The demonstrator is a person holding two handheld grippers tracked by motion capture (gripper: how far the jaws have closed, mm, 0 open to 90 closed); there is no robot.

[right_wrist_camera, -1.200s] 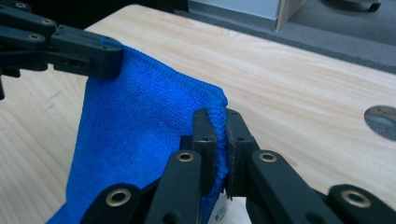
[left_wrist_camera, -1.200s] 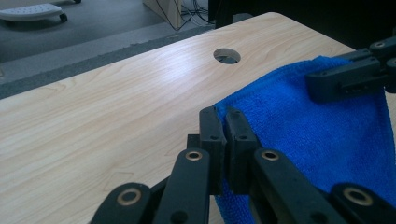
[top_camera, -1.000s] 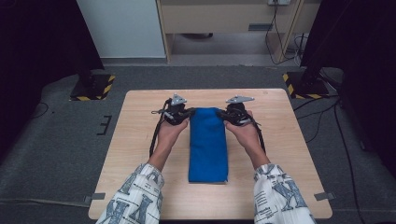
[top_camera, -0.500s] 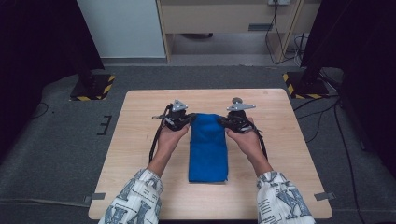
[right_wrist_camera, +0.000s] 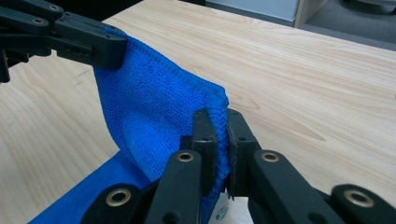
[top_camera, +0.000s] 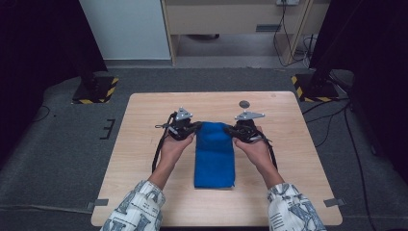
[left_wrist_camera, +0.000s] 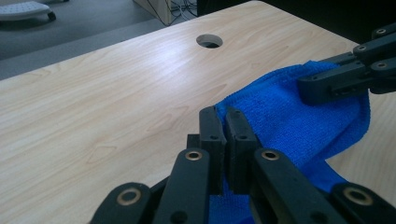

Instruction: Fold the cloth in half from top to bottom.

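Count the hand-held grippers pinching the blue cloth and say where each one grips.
2. The left hand-held gripper clamps the far left corner of the blue terry cloth; the right hand-held gripper clamps its far right corner. Both corners are lifted off the light wooden table.

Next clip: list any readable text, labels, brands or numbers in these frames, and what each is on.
No text can be read in any view.
The cloth, the table and both tools, left and right, carry no visible lettering.
A small white patch with a blue mark shows under the right tool in the right gripper view: too small and cut off to read.
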